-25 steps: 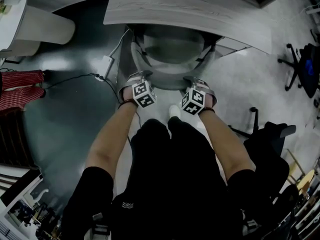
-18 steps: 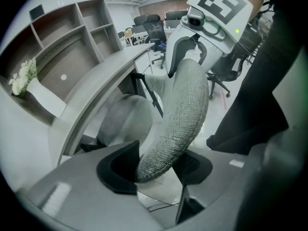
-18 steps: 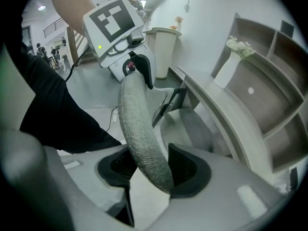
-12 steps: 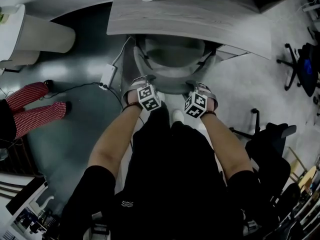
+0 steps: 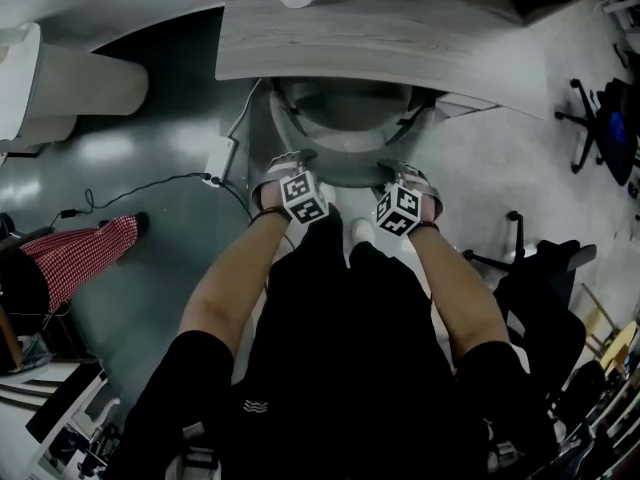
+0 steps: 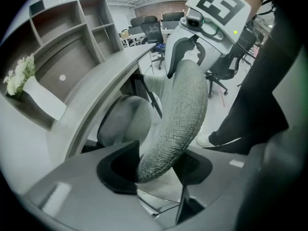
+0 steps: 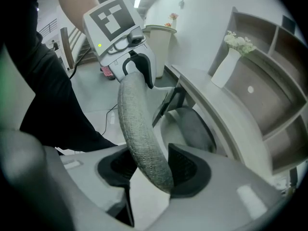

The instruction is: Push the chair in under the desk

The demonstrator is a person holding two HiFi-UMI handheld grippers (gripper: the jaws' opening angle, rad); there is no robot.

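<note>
Grey chair point(image 5: 345, 118) inside both hand-held grippers point(image 6: 159, 165) point(image 7: 147, 170)

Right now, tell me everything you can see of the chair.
The chair is grey, with a rounded seat and a curved backrest edged in coarse woven fabric. It stands upright facing the desk, its seat partly beneath the desktop. The left hand-held gripper and right hand-held gripper each clamp the backrest's top rim. Its base is hidden.

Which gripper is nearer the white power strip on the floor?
Left. The left gripper holds the chair back beside the power strip; the right gripper holds its far side.
</note>
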